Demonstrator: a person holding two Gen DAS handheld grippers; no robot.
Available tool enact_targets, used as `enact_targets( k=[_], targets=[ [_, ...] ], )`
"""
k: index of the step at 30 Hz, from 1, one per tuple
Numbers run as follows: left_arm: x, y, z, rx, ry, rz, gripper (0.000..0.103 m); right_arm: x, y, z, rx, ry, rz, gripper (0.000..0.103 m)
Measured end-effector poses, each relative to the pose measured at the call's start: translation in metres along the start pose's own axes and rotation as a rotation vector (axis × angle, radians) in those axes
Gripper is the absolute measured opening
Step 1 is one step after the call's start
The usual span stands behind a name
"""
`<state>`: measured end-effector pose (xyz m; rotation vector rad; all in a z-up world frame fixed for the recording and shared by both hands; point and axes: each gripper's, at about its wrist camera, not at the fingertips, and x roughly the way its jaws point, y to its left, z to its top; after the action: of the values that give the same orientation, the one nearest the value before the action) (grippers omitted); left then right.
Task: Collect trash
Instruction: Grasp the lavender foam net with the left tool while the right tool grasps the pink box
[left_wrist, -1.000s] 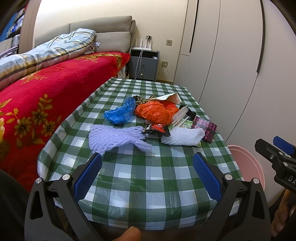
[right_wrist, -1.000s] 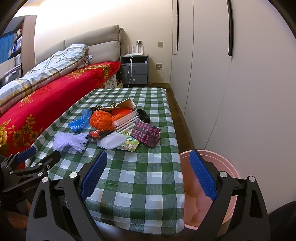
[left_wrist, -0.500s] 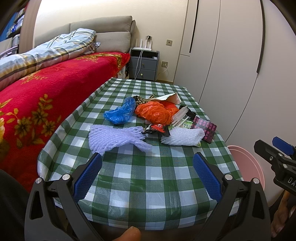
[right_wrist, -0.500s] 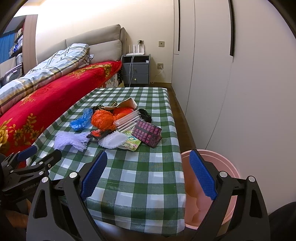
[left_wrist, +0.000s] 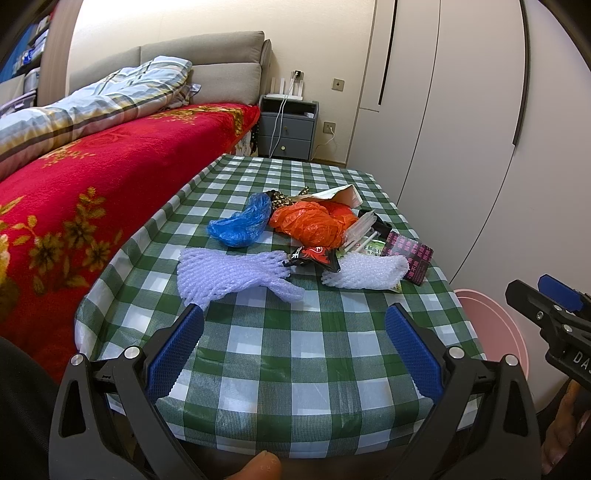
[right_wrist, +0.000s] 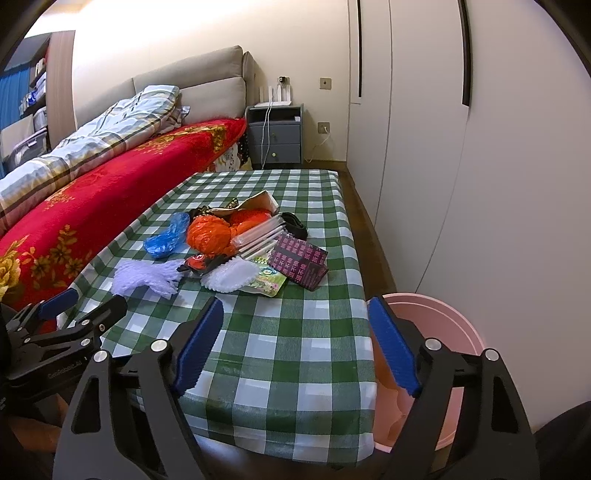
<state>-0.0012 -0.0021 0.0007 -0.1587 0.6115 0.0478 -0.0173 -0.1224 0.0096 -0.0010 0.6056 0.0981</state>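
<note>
A pile of trash lies mid-table: a purple foam net (left_wrist: 229, 275) (right_wrist: 147, 277), a white foam net (left_wrist: 365, 273) (right_wrist: 231, 275), a blue plastic bag (left_wrist: 240, 223) (right_wrist: 166, 236), an orange plastic bag (left_wrist: 314, 221) (right_wrist: 208, 234), a red snack wrapper (left_wrist: 314, 255), clear straws (right_wrist: 258, 236), a dark pink-printed box (left_wrist: 408, 254) (right_wrist: 299, 260) and a green packet (right_wrist: 267, 278). A pink bin (right_wrist: 436, 325) (left_wrist: 491, 325) stands on the floor at the table's right. My left gripper (left_wrist: 293, 350) is open and empty over the near table edge. My right gripper (right_wrist: 295, 354) is open and empty, between table corner and bin.
The table (left_wrist: 295, 354) has a green checked cloth. A bed with a red blanket (left_wrist: 92, 177) runs along its left side. White wardrobe doors (right_wrist: 461, 147) stand close on the right. A grey nightstand (left_wrist: 288, 127) is at the far end.
Both grippers have crept slightly forward toward the trash pile. The jaws stay open and nothing on the table has moved.
</note>
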Motion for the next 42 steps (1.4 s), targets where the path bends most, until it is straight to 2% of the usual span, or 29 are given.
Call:
enact_targets(
  k=[7,16,21,26,34,42],
  targets=[
    [0.007,0.0,0.002,-0.005,0.01,0.018,0.095,0.014,-0.014,0.011,0.061,0.024,0.034,0.057],
    [0.022,-0.004,0.008,-0.011,0.02,0.07,0.095,0.061,-0.031,0.038,0.165,0.037,0.074,0.046],
    [0.038,-0.001,0.012,-0.014,0.028,0.114,0.095,0.095,-0.038,0.046,0.206,0.057,0.097,0.045],
    [0.063,0.006,0.016,-0.023,0.054,0.155,0.095,0.134,-0.043,0.047,0.239,0.113,0.125,0.045],
    [0.102,0.02,0.026,-0.096,0.107,0.199,0.095,0.177,-0.047,0.045,0.268,0.169,0.132,0.046],
    [0.129,0.037,0.02,-0.169,0.202,0.223,0.095,0.203,-0.045,0.038,0.271,0.235,0.134,0.046]
  ],
)
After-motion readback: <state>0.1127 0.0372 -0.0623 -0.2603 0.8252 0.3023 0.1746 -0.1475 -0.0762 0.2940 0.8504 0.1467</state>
